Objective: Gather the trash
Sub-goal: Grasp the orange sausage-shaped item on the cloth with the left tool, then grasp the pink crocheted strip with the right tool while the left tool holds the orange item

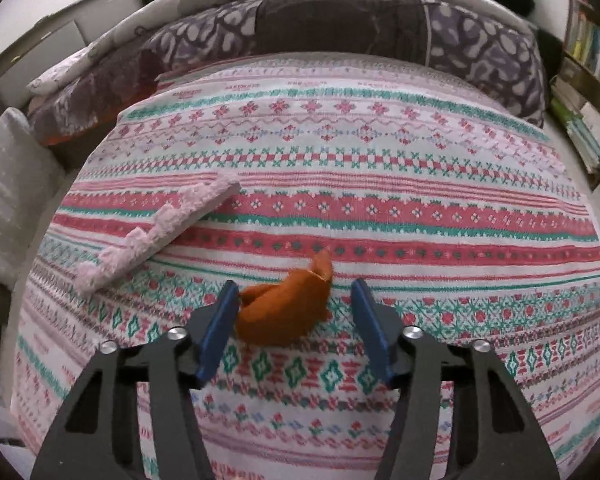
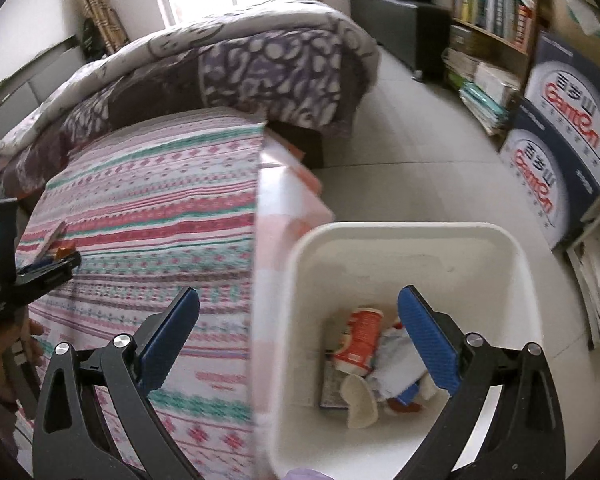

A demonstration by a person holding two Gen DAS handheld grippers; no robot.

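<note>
While the left claw (image 1: 294,300) hangs spread around the orange scrap (image 1: 284,308) on the bed (image 1: 380,184), ready to pinch it, the right claw (image 2: 298,334) waits spread and empty over the bin (image 2: 404,236), which sits beside the bed for short drops.

left wrist: low, close over bedspread (image 1: 340,184), facing headboard | right wrist: higher, above bin (image 2: 400,240) | shared: bedspread

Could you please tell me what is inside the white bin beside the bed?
Inside the white bin lie a red-and-white cup, a pale curved scrap and crumpled white and blue wrappers. The right gripper finger covers part of the pile.
</note>
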